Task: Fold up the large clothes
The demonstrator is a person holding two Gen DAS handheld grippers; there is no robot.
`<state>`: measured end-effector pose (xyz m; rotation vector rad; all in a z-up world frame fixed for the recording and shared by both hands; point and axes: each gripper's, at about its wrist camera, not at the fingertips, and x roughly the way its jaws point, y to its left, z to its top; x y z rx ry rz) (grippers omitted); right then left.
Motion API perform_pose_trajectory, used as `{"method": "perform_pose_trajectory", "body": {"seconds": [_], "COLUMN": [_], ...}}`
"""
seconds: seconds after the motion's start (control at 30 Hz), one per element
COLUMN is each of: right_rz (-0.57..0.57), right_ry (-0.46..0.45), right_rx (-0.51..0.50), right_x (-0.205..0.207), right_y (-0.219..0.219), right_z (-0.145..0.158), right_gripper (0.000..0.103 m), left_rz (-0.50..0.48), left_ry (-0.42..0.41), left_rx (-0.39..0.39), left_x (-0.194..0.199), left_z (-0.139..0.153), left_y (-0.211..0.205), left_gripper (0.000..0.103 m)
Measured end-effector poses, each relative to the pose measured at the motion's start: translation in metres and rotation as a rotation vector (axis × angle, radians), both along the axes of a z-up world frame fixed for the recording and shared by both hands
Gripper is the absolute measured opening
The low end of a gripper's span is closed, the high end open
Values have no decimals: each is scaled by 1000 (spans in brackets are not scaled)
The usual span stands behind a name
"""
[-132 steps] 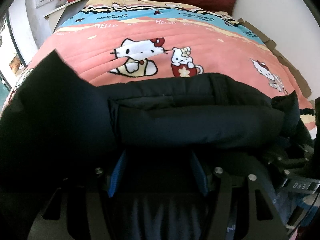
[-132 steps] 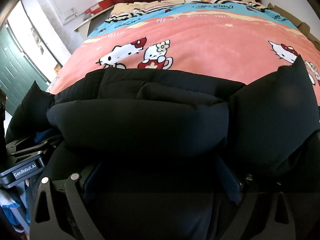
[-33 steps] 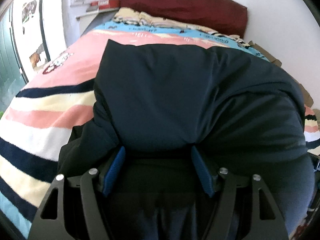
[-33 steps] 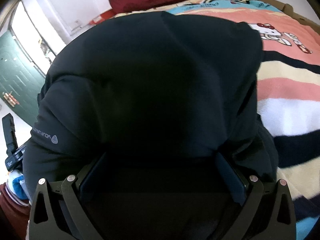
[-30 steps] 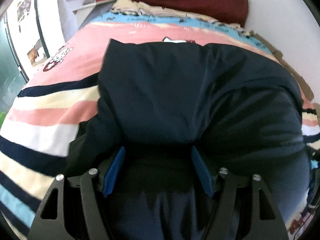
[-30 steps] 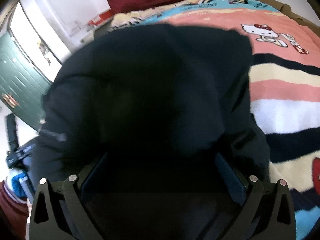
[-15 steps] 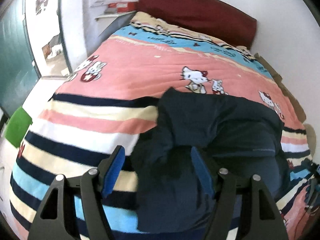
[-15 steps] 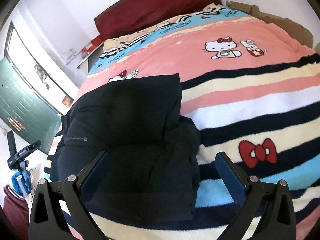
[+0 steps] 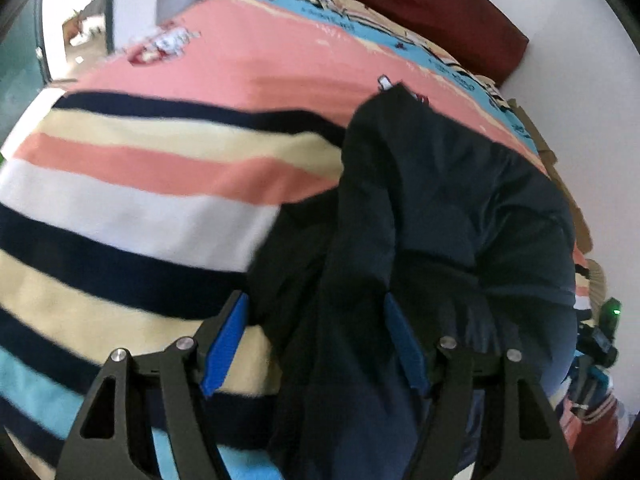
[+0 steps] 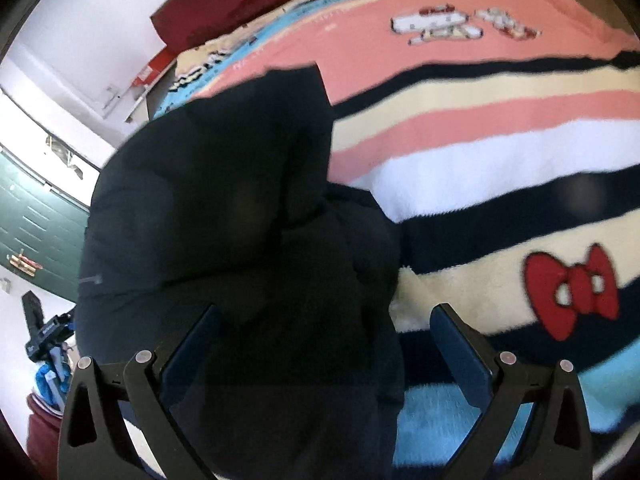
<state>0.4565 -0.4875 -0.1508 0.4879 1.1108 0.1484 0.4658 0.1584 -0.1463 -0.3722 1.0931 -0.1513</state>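
A dark navy padded jacket [image 9: 440,208] lies folded in a bundle on the striped bed blanket [image 9: 132,184]. My left gripper [image 9: 316,332] is open, close over the bundle's left edge, with cloth lying between its blue pads [image 9: 224,344]. The jacket also shows in the right wrist view [image 10: 224,184]. My right gripper [image 10: 324,348] is open over the bundle's right edge, its jaws wide apart, the left finger over the jacket and the right over the blanket [image 10: 500,128].
The bed has a dark red headboard [image 9: 440,4] against a white wall. A green door [image 10: 28,224] and a doorway are to the left. A small stand with a device [image 10: 44,336] is by the bed's left side. A red bow print [image 10: 572,292] marks the blanket.
Both grippers let go of the jacket and opened after laying the fold over. Since half a second ago both have come down closer to the bundle's outer edges.
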Motion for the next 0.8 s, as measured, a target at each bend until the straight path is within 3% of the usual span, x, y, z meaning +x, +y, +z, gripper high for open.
{"method": "perform_pose_trajectory", "body": {"seconds": [0.2,0.4,0.43,0.5,0.63,0.77,0.8], "right_rz": [29,121,149,211,240,218,220], "right_ry": [71,118,119,114,108,91,82], "right_rx": [159,250,288,332,360,344,320], "right_x": [22,32,34,36,38,33,32], "right_y": [-7,-6,-3,9,19,22,25], "right_z": [-35,-53,-53,-50,-55,-63,-62], "right_gripper": [103,103,103,103,103,103,102], "left_rz": [-10,-48,-73,-127,-118,-109,-107], "left_ry": [54,54,54,63,117,78,64], "left_rx": [-199,-509,-521,-498,-441,-321,-295], "left_x": [16,17,18,22,32,30,29], "left_z": [-38,-56,-55,-53,-59,-51,-47], "left_y": [18,17,10,-5,-17,-35,-40], "left_gripper": [89,91,91,93,94,91,85]}}
